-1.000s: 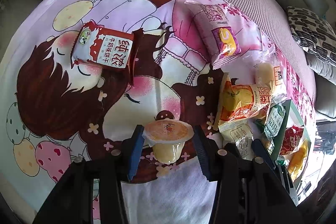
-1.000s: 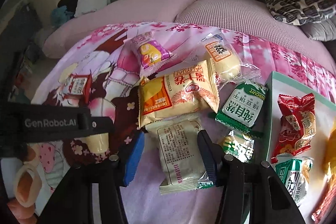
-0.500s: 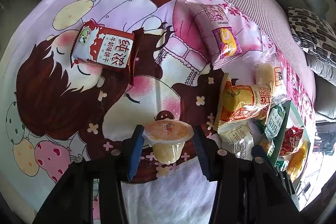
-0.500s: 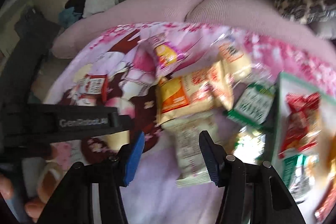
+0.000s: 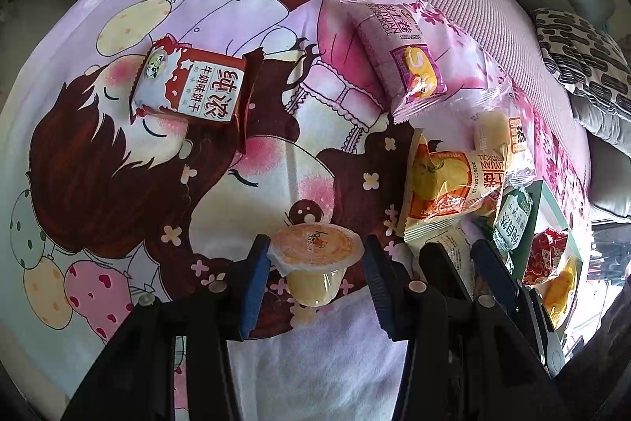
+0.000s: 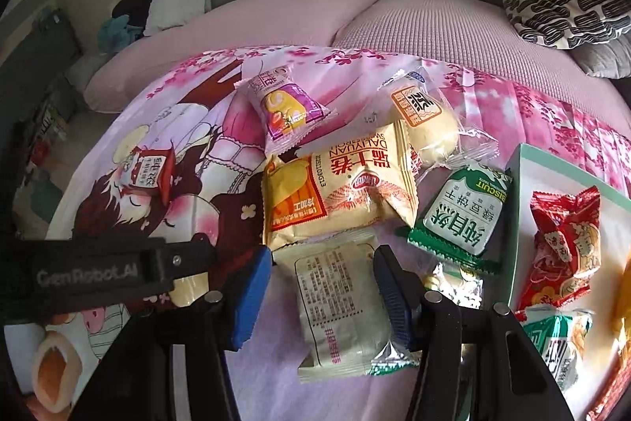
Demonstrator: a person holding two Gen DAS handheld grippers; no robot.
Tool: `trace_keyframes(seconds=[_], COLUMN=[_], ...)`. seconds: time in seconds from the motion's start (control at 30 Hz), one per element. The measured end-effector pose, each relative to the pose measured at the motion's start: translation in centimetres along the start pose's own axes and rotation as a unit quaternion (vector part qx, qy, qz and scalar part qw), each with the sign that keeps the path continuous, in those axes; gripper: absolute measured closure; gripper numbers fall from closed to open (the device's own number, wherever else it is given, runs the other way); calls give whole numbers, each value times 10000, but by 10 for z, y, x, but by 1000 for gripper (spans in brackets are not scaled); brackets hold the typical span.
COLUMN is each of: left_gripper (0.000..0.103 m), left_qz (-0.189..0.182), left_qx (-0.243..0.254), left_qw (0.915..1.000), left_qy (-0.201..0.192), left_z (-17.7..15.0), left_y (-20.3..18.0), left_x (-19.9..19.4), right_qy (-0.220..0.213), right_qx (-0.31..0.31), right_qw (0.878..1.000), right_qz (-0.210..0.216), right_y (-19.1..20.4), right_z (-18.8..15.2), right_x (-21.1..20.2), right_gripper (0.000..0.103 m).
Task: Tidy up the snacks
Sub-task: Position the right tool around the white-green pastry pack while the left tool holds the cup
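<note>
One pale packet [image 6: 339,306] lies at lower centre of the right view on the printed sheet [image 6: 205,129]. The right claw [image 6: 321,287], blurred a moment ago, now sits steady astride the packet, spread, its pads not pressing, so a pickup toward the tray [image 6: 516,192] looks likely. The left claw [image 5: 315,263] is unchanged, pinching the jelly cup [image 5: 315,251].

We see open cloth [image 5: 256,208] left of the jelly cup [image 5: 314,265]; rightward, the yellow Swiss-roll pack [image 6: 339,200], green biscuit packet [image 6: 459,214] and tray [image 6: 520,223] crowd together.
</note>
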State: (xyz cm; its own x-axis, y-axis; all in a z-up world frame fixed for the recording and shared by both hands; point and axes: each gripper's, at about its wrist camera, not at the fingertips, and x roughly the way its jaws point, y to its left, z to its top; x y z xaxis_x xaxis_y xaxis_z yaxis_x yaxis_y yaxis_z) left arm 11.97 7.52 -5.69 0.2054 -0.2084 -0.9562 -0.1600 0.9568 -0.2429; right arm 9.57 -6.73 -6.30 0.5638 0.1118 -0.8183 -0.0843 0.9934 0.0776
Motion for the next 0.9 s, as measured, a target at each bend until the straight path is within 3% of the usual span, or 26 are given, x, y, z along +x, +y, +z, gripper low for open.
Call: trace_keyframes(seconds=[0.4,0.57,0.9], left_gripper=[54,54,54], left_qz=[-77,-77,-47], left_qx=[-84,-82,-65], left_qw=[9999,9999,10000], left_qy=[42,44,40], left_z=[1,1,1], left_y=[3,3,3], left_x=[0,-1,-1], right_qy=[167,405,861], right_qx=[-40,30,754], right_qw=[9998,9992,9917], right_qz=[-125,4,592], right_y=[2,4,-8], right_z=[2,0,-12], right_x=[14,13,3], right_gripper=[46,46,46])
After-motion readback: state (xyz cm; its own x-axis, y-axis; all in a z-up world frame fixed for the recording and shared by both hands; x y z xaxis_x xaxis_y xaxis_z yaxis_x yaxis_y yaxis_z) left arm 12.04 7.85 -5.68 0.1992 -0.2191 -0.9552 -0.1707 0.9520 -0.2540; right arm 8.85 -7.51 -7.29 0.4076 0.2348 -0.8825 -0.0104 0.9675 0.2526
